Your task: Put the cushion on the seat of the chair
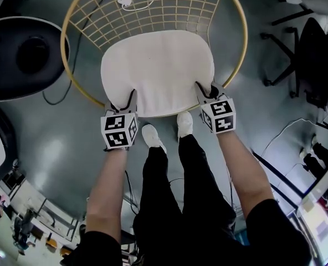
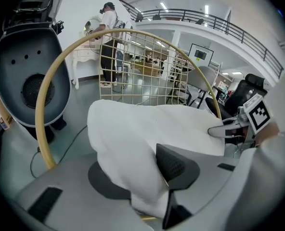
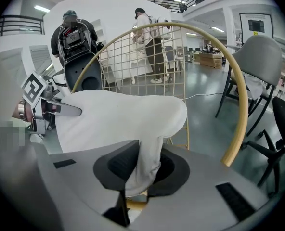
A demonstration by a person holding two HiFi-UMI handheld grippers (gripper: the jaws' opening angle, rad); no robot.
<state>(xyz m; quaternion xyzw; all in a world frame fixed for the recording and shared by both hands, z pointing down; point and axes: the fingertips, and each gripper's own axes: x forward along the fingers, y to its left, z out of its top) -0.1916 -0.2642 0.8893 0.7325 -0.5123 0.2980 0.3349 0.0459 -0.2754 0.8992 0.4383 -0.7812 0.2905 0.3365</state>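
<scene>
The cushion (image 1: 155,71) lies across the seat of the round wire chair (image 1: 169,10) in the upper middle of the head view. It fills the space inside the gold hoop, its far edge lies against the mesh back, and its near edge reaches the front of the rim. Both near corners are in hand. The right gripper (image 1: 208,90), just right of centre, has its fingers (image 3: 123,165) nearly together and pinches a narrow fold of the corner, with a bit of the gold rim showing just beneath. The left gripper (image 1: 122,103), left of centre, has the other corner between its fingers (image 2: 176,165), which stand further apart. The fabric bulges over one side and rests against the dark pad on the other, so this hold looks the looser of the two, though the cloth does seem caught there. The placing itself looks essentially done, since the cushion sits roughly centred and flat apart from the two bunched corners. What seems left is to release both corners, draw the grippers back toward the lower part of the frame, and let the front edge settle onto the seat.
</scene>
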